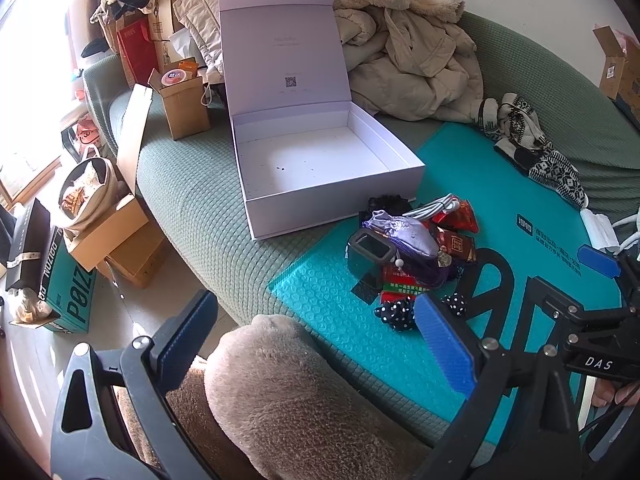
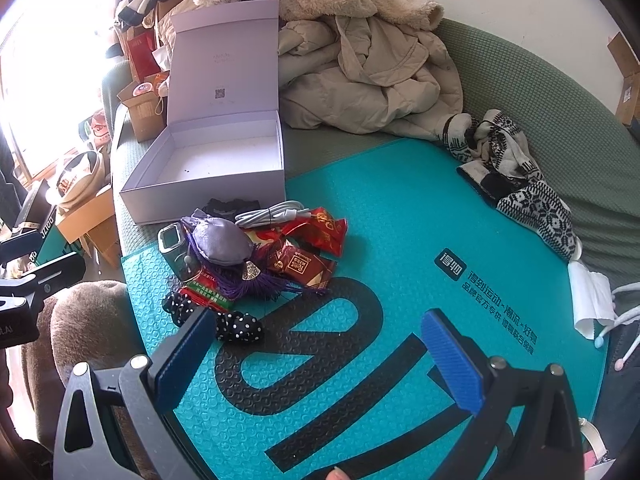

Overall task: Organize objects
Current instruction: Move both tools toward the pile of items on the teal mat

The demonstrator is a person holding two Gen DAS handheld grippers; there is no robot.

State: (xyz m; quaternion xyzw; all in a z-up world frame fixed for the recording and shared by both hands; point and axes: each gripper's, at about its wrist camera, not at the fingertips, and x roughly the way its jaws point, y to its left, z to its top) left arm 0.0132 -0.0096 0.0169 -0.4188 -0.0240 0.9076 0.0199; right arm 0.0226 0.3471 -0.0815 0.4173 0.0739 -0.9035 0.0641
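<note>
Your left wrist view catches the floor clutter of cardboard boxes [image 1: 120, 236] beside the sofa, while the right wrist view shows more of the teal bubble mailer [image 2: 400, 216] and a white cloth [image 2: 590, 304] at its far edge. Both your left gripper [image 1: 316, 330] and right gripper [image 2: 320, 352] are spread wide with nothing between the pads, hovering short of the pile of small items [image 2: 256, 248], purple pouch [image 2: 220, 240] on top. The open white box [image 1: 320, 160] sits just behind the pile, with bare mailer to its right.

White box [image 1: 320, 160] open – unobstructed, clutter pile [image 1: 416, 248] just beside
</note>
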